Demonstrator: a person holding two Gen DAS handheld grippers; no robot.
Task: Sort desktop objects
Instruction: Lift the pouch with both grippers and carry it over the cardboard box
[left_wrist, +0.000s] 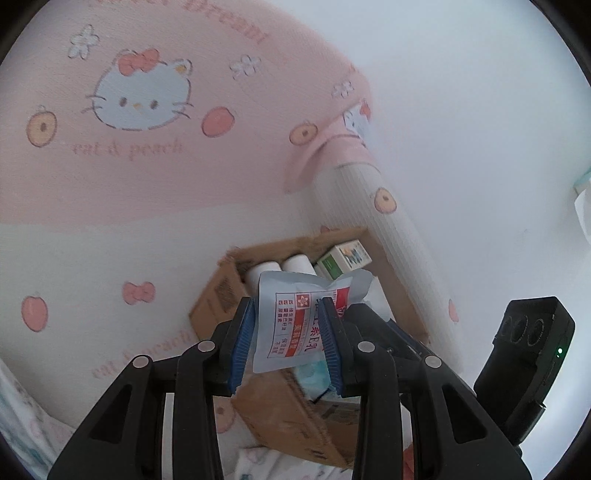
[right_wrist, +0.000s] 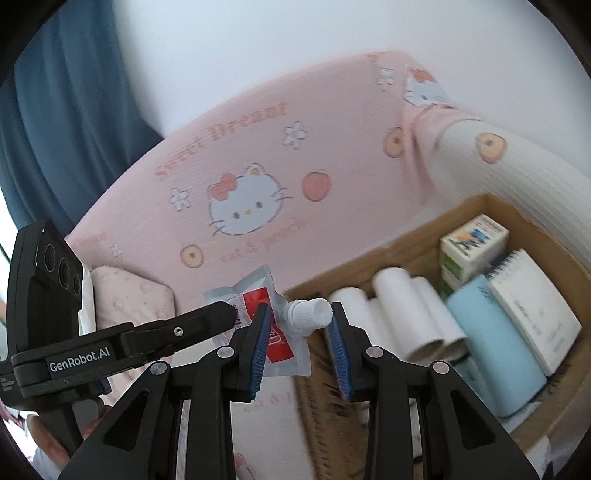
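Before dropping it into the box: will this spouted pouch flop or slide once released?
Likely floppy: the pouch creases between the left gripper pads. Probably light, being flat; glossy film may slide. Its round cap could roll slightly.

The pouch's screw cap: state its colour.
White, on the pouch; the cap shows best in the right wrist view.
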